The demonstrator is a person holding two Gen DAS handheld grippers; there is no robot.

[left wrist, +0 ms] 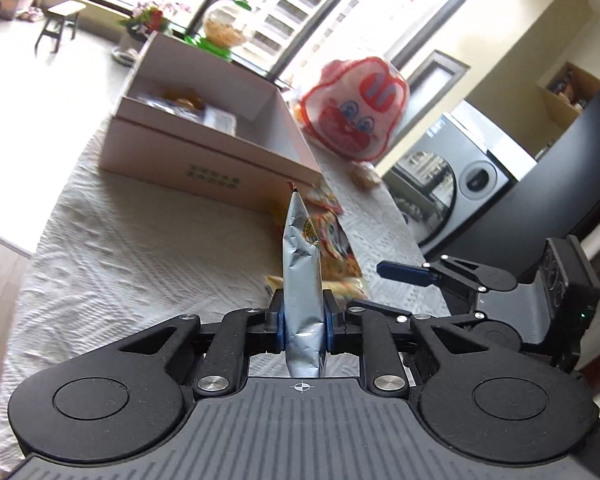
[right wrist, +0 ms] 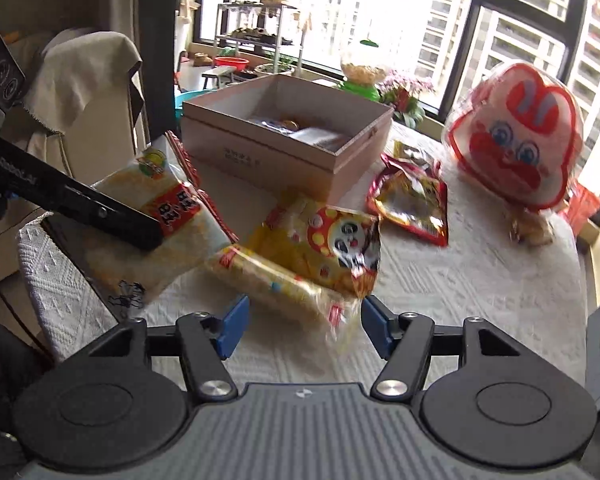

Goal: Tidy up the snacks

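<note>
- My left claw [left wrist: 303, 326] is pinching a silvery snack packet [left wrist: 302, 280] by its lower end, so the packet is standing up edge-on between the pads, lifted off the tabletop [left wrist: 148, 248].
- I am judging that grip as thin: the foil is slick and crumpled, and a quick swing toward the box [left wrist: 204, 152] could let the packet slide out or flop over and fall short.
- The box is sitting open ahead and to the left, with a few packets already lying inside; if I am coming in low, the packet's tall tip could catch the near wall.
- My right claw [right wrist: 302, 330] is standing wide with nothing in it, straddling the end of a long yellow packet [right wrist: 284, 286] that is lying on the tabletop.
- That packet is resting against a panda-faced packet [right wrist: 340, 244]; closing here, I could be nipping both, or only the loose wrapper end, and dragging the pile.
- My two claws are working close together, so they could be bumping each other.
- The red packet [right wrist: 412, 200] and the big rabbit-faced bag [right wrist: 516, 136] are lying well apart from the box, not yet sorted.
</note>
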